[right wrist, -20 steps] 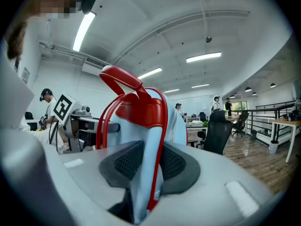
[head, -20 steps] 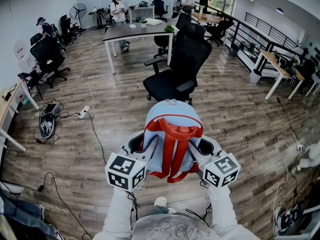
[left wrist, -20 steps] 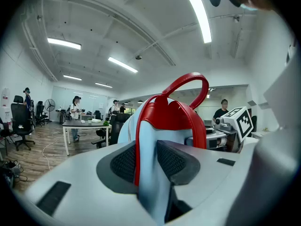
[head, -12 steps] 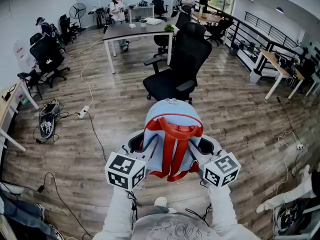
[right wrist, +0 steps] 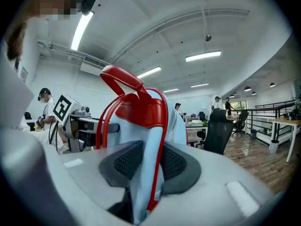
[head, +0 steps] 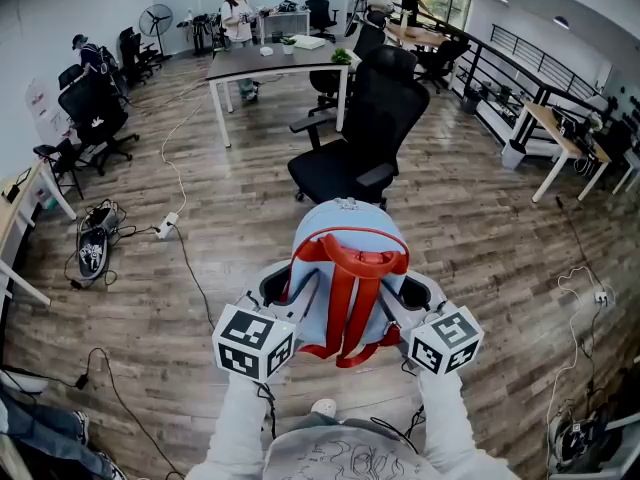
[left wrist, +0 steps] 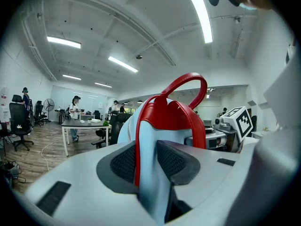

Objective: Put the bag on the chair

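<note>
I carry the light-blue backpack (head: 345, 253) between both tools. The left gripper (left wrist: 146, 160) and right gripper (right wrist: 148, 161) each pinch its red-edged fabric. The black office chair (head: 340, 173) stands ahead of them, apart.

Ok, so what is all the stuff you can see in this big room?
backpack: one, light blue with red straps, held up in front of the person
office chair: one, black, just beyond the backpack
table: one, grey top, white legs, behind that chair
other chairs: several, black, far left
fan: one, dark, back left
power strip: one, white, on the wood floor at left
people: four, far end of the room
left gripper: one, grey, shut on the backpack
right gripper: one, grey, shut on the backpack
</note>
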{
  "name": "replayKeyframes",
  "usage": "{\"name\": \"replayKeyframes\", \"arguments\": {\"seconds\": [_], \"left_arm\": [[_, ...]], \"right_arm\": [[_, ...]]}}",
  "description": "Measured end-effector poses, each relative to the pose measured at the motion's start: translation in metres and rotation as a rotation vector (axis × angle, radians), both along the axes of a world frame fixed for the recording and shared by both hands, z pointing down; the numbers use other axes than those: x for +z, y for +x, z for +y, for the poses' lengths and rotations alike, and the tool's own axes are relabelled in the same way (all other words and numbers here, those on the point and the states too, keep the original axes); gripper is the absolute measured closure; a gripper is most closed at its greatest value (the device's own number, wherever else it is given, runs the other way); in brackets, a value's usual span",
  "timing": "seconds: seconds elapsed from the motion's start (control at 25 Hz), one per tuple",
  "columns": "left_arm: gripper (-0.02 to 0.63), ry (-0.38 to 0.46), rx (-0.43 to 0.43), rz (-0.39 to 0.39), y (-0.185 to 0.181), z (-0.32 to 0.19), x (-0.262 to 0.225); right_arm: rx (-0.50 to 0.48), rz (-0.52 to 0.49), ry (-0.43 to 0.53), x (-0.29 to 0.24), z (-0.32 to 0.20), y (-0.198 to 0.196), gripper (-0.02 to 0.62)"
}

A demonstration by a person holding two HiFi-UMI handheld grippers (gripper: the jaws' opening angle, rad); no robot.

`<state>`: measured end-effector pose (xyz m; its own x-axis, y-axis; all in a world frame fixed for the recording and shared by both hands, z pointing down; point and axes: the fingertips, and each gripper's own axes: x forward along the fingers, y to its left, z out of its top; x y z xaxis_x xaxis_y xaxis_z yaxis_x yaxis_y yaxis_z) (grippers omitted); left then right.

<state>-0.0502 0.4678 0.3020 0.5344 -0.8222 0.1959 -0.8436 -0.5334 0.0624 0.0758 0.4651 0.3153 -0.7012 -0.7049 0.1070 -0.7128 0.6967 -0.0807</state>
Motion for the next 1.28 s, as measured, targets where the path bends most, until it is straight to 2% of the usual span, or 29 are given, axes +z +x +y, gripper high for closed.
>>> {"name": "replayKeyframes", "arguments": {"seconds": [0.56,0.88,1.28], "left_arm": [[0.480,-0.029,0.010,-0.008,-0.014,-0.069,0.013],[0.479,-0.040,-0.026,-0.018,-0.011,-0.156,0.024],[0.480,-0.024,-0.075,-0.016,0.015,-0.301,0.013]], "right_arm": [[0.011,-0.002,-0.027,0.013,-0.070,-0.014,0.474],[-0.020,-0.010,-0.040,0.024,-0.162,-0.011,0.473],[-0.068,-0.012,-0.018,0.013,-0.312,0.015,0.474]]}}
